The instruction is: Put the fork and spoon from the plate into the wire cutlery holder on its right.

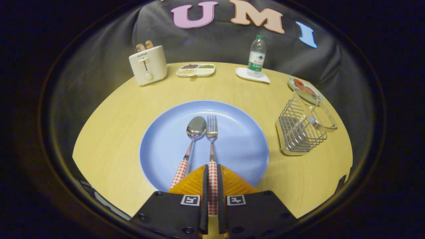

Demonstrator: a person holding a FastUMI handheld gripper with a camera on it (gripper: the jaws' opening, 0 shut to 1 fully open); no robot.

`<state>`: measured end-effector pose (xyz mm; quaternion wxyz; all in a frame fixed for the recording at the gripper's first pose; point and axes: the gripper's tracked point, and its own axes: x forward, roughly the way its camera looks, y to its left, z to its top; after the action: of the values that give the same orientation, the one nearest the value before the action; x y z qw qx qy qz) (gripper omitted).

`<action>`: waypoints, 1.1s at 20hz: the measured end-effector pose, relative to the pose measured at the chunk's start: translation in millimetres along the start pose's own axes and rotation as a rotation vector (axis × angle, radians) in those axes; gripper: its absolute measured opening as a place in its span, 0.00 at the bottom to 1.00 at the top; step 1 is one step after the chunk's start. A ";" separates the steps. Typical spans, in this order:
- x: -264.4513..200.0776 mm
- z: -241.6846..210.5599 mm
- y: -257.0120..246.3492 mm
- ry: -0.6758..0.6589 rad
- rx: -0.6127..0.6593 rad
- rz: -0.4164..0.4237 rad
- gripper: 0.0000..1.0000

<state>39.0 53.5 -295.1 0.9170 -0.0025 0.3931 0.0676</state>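
Observation:
A blue plate [239,146] lies on the round wooden table just ahead of my fingers. On it lie a spoon [194,132] and a fork [212,131] side by side, both with red-and-white checked handles pointing toward me. My gripper [212,172] is shut on the fork's handle, which runs down the narrow gap between both fingers. The spoon's handle lies just left of the left finger, untouched. The wire cutlery holder [303,127] stands to the right of the plate, leaning in this view, with its open top facing up and right.
Along the table's far edge stand a cream toaster [148,64], a divided white dish of grains [196,70], a water bottle [257,56] on a white coaster, and a small plate of red food [303,87] just behind the holder.

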 end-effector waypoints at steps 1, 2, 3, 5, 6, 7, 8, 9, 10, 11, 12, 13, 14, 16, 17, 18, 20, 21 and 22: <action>0.8 -0.8 1.0 0.010 0.000 0.005 0.12; 1.2 0.2 0.1 0.015 -0.003 0.000 0.09; 0.5 0.3 -1.5 0.020 -0.009 -0.006 0.09; -2.0 1.1 -5.2 0.031 -0.027 -0.035 0.09; -3.7 1.8 -6.3 0.036 -0.034 -0.044 0.09; -6.0 3.8 -5.6 0.035 -0.033 -0.047 0.09; -8.9 6.2 -5.7 0.034 -0.031 -0.050 0.09; -12.6 8.1 -8.1 0.033 -0.032 -0.060 0.09; -17.0 12.2 -11.2 0.028 -0.035 -0.071 0.09; -22.3 16.0 -13.8 0.024 -0.036 -0.084 0.09; -28.4 20.8 -16.7 0.020 -0.035 -0.094 0.09; -34.6 26.9 -18.4 0.014 -0.031 -0.102 0.09; -41.6 33.3 -22.1 0.012 -0.024 -0.115 0.09; -54.9 44.0 -31.6 0.022 -0.003 -0.151 0.09; -60.6 47.1 -36.1 0.036 0.010 -0.172 0.08; -67.0 51.3 -42.5 0.053 0.027 -0.195 0.09; -80.8 58.3 -53.9 0.097 0.077 -0.234 0.09; -88.1 61.8 -59.5 0.121 0.105 -0.251 0.09; -94.9 63.9 -65.5 0.147 0.128 -0.270 0.09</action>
<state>28.6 -19.2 -185.7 0.8847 -0.0016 0.4588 -0.0819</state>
